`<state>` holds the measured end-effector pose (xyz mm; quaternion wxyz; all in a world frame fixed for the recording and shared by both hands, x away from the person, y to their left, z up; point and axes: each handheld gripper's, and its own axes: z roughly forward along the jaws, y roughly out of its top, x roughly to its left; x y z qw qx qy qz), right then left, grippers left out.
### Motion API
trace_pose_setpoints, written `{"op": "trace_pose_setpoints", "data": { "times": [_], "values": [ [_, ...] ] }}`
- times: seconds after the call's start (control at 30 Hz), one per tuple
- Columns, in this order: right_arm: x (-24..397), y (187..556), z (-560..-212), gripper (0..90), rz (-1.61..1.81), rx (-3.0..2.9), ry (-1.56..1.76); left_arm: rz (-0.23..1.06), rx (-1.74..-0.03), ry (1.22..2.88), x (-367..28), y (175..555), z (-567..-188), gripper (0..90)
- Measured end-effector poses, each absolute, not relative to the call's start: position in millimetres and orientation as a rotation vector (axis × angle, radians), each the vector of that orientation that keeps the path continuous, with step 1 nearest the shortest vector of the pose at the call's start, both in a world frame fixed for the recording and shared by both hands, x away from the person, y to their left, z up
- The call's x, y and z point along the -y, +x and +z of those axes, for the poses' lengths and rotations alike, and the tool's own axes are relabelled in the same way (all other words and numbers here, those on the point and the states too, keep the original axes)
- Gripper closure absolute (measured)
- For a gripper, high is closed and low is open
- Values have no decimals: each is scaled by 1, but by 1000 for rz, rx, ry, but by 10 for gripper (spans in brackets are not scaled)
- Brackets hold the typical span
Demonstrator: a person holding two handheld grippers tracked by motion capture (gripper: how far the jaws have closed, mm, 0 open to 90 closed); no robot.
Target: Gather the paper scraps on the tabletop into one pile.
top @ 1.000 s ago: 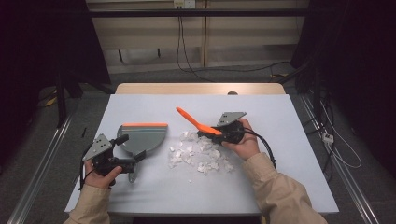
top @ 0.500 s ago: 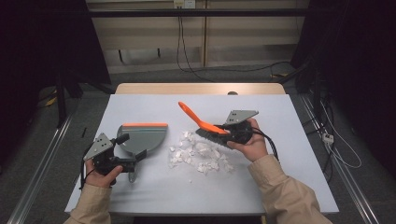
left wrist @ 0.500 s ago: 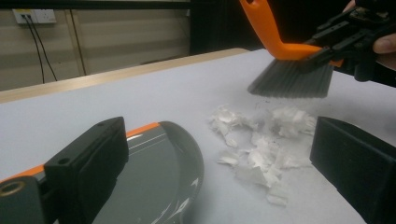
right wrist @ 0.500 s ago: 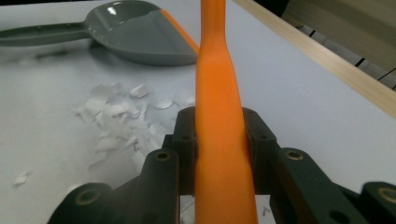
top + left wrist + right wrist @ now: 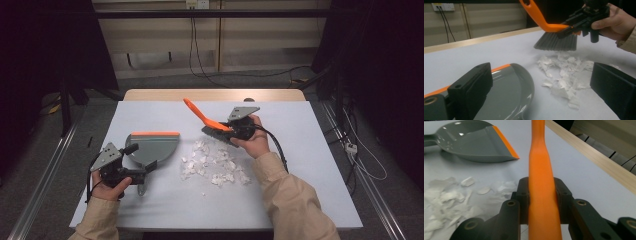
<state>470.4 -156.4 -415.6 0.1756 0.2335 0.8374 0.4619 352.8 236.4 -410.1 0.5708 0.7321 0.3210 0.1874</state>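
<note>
A grey dustpan (image 5: pixel 152 147) with an orange lip lies at the table's left, mouth facing away from me. My left gripper (image 5: pixel 147 167) stands at its near side, and in the left gripper view its jaws (image 5: pixel 541 75) are wide apart: one is over the pan (image 5: pixel 509 92), the other is clear of it. An orange hand brush (image 5: pixel 205 117) has my right gripper (image 5: pixel 227 129) shut on its handle (image 5: pixel 541 195). Its dark bristles (image 5: pixel 555 42) hang at the far edge of a pile of white paper scraps (image 5: pixel 215 162).
The pale table top (image 5: pixel 310 165) has a wooden strip (image 5: pixel 215 95) along its far edge. Bare room lies right of the scraps. Cables (image 5: pixel 192 50) hang on the wall behind, and metal rails (image 5: pixel 45 180) run along the floor on both sides.
My right gripper has carried the brush off the pile towards the far side and slightly up. The left gripper and the dustpan have stayed put.
</note>
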Motion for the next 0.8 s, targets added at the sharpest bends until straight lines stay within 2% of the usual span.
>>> {"op": "trace_pose_setpoints", "data": {
  "times": [0.27, 0.8],
  "values": [
    [137, 486, -432, 712, 1278, -2455, 552, 446, -774, 1714, -240, 353, -411, 41],
    [146, 427, -413, 712, 1340, -2563, 422, 446, -765, 1712, -241, 352, -411, 44]
  ]
}}
